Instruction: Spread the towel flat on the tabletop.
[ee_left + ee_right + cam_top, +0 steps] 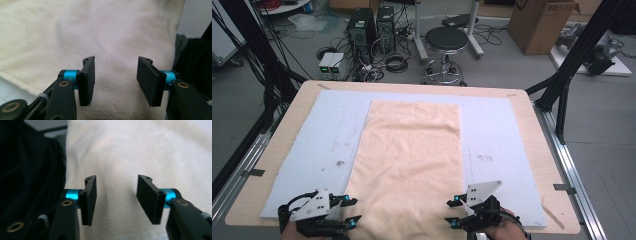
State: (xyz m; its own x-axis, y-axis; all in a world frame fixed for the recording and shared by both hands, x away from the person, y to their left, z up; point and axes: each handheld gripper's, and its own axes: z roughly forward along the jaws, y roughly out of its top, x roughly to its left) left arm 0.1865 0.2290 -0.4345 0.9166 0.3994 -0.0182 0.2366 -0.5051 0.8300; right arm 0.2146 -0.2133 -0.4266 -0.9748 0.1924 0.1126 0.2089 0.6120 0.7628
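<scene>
- Nearest to me, my left gripper (352, 210) sits at the near left edge of the cloth (412, 160), jaws spread apart with nothing pinched; in the left gripper view the pale fabric (100, 32) lies beyond the open gap and the pads are clear of it.
- Across from it, my right gripper (453, 212) is at the near right edge of the cloth, jaws also parted; in the right gripper view the fabric (150, 152) lies beyond them, nothing pressed between the pads.
- The two grippers face each other across the near end, well apart.
- The cloth itself, a peach-coloured rectangle, lies flat on the light blue mat (497, 135), running from my edge lengthwise toward the far side, slightly wrinkled near the bottom.
- The mat covers most of the wooden table (537, 145).
- Beyond the table, on the floor, a round black stool (446, 39), two computer towers (372, 27) amid cables, and a cardboard box (539, 25) to the right.
</scene>
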